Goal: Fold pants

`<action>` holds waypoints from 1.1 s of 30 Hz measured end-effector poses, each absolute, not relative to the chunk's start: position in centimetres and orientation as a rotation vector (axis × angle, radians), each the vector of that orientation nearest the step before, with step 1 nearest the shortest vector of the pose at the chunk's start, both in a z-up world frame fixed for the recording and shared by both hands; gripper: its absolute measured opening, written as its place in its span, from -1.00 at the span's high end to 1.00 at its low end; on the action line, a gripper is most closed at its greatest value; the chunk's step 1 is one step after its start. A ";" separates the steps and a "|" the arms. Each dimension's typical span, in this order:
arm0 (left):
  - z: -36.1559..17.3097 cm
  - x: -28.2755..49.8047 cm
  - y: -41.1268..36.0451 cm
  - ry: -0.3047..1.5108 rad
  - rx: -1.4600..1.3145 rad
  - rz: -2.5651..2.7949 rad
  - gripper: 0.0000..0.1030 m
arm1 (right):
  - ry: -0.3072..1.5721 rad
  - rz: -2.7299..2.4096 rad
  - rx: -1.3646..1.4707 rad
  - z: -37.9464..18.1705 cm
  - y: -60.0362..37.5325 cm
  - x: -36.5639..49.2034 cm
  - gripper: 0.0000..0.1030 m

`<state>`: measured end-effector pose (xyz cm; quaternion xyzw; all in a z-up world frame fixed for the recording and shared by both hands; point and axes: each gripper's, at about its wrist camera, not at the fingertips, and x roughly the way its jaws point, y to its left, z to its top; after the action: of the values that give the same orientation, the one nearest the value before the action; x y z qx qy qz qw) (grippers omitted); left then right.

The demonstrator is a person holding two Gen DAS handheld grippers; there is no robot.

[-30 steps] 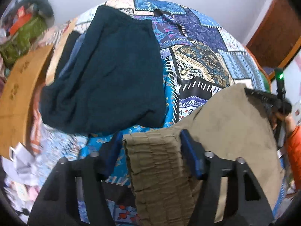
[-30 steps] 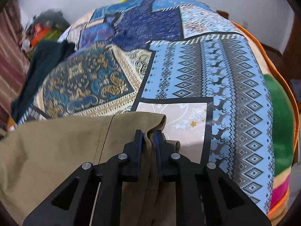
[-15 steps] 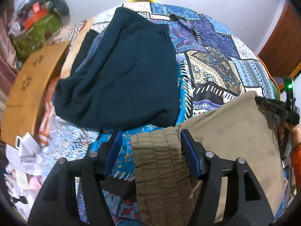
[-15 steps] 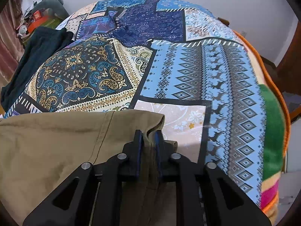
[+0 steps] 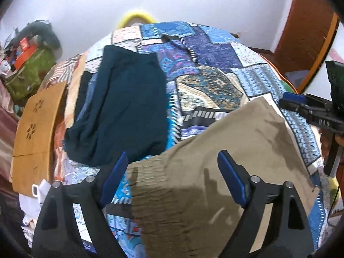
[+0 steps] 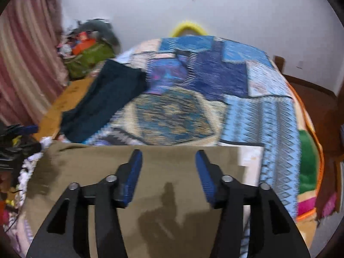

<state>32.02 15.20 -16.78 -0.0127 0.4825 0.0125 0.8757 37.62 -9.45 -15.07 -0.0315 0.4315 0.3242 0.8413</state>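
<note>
Both the left gripper (image 5: 172,167) and right gripper (image 6: 168,162) hovered with blue-padded fingers (image 5: 231,178) spread, holding nothing, over the khaki elastic-waist pants (image 5: 225,150) lying flat at the patchwork-quilted bed's (image 5: 215,51) near edge; likely between folds, next needing a fresh pinch on an edge

It was a home bedroom: a bed (image 6: 277,116) under a patchwork blanket (image 5: 215,68), pink curtains (image 6: 23,68) at the side, and household clutter (image 5: 28,64) heaped in the corner by plain white walls (image 6: 247,10).
</note>
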 end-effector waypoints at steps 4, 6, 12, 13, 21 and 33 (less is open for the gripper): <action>-18.0 32.9 14.2 1.056 -0.023 0.011 -0.73 | 0.945 0.783 -0.051 -15.3 -6.6 36.2 -0.34; -19.6 33.4 14.1 1.120 -0.015 0.012 -0.73 | 1.007 0.824 -0.021 -16.5 -5.4 35.8 -0.39; -23.5 32.6 14.5 1.228 0.002 0.019 -0.78 | 1.197 0.861 -0.123 -21.6 -2.7 33.7 -0.39; -23.6 32.2 14.5 1.223 0.004 0.021 -0.83 | 1.218 0.863 -0.146 -22.3 -2.6 33.3 -0.40; -23.0 29.1 14.1 1.190 0.031 0.019 -0.84 | 1.145 0.814 -0.210 -21.8 -5.2 30.3 -0.44; -21.3 23.5 13.8 1.110 0.020 0.057 -0.84 | 1.125 0.726 -0.076 -20.5 -10.6 26.6 -0.45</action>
<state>23.52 13.76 -21.28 0.0093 0.5267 0.0273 0.8496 26.59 -10.57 -20.55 -0.0354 0.5212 0.3363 0.7836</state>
